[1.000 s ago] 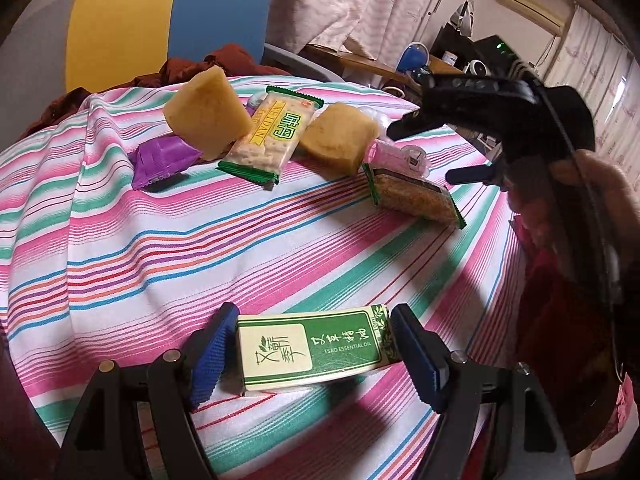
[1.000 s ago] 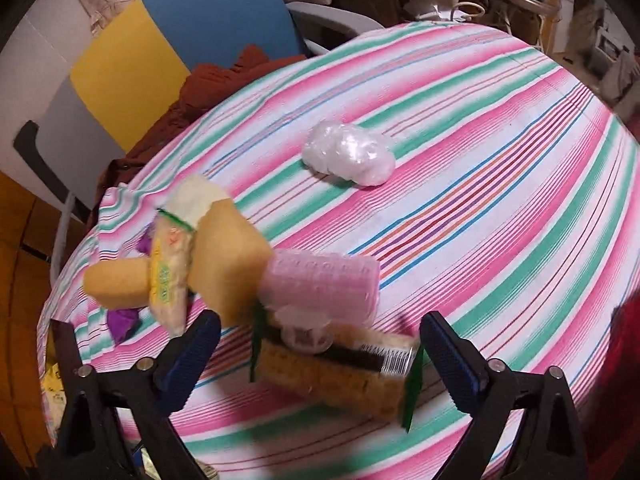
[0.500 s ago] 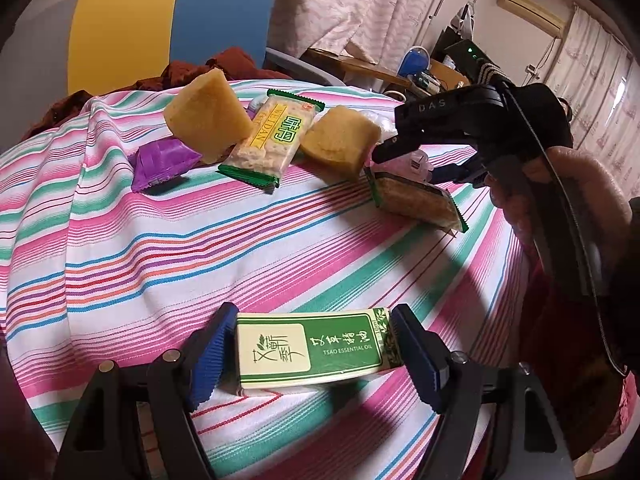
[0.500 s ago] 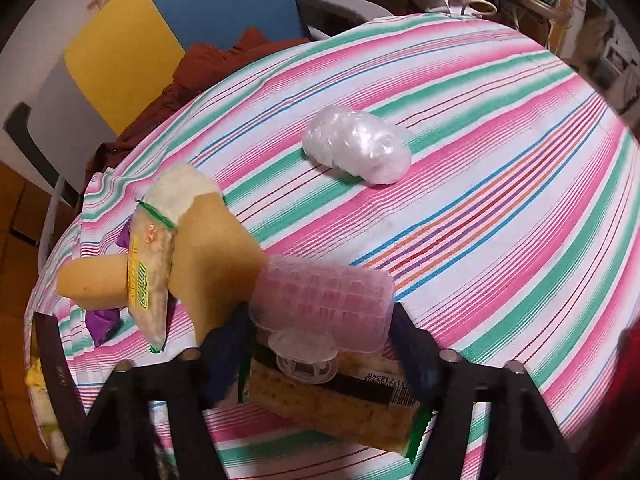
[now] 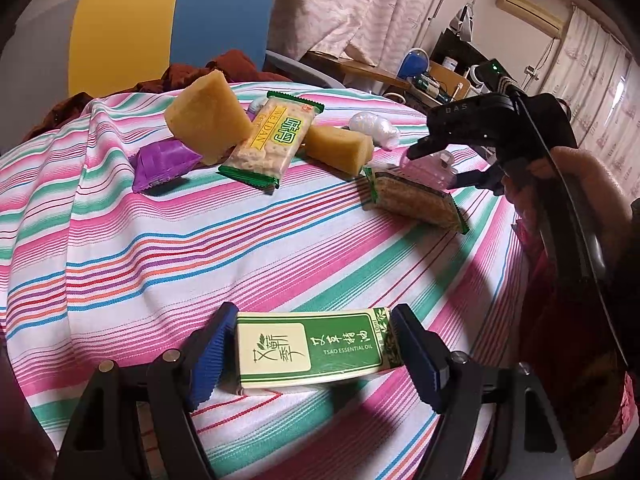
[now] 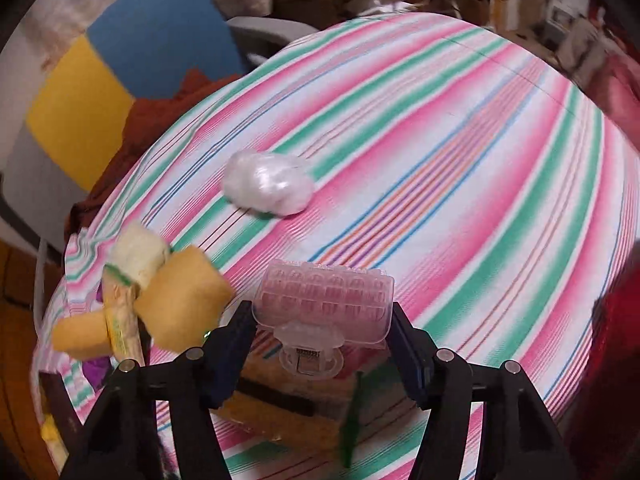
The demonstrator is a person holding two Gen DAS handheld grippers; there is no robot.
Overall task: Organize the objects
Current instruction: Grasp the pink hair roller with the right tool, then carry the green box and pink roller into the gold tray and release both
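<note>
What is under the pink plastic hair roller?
The pink plastic hair roller, gripped by the right gripper, is above a green-edged cracker packet. Contact is hidden.

A home – curtains, striped tablecloth, air conditioner

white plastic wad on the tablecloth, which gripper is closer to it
Right. The right gripper, shut on the pink clip case, sits just short of the white plastic wad. The left gripper holds the green box at the near edge.
</note>
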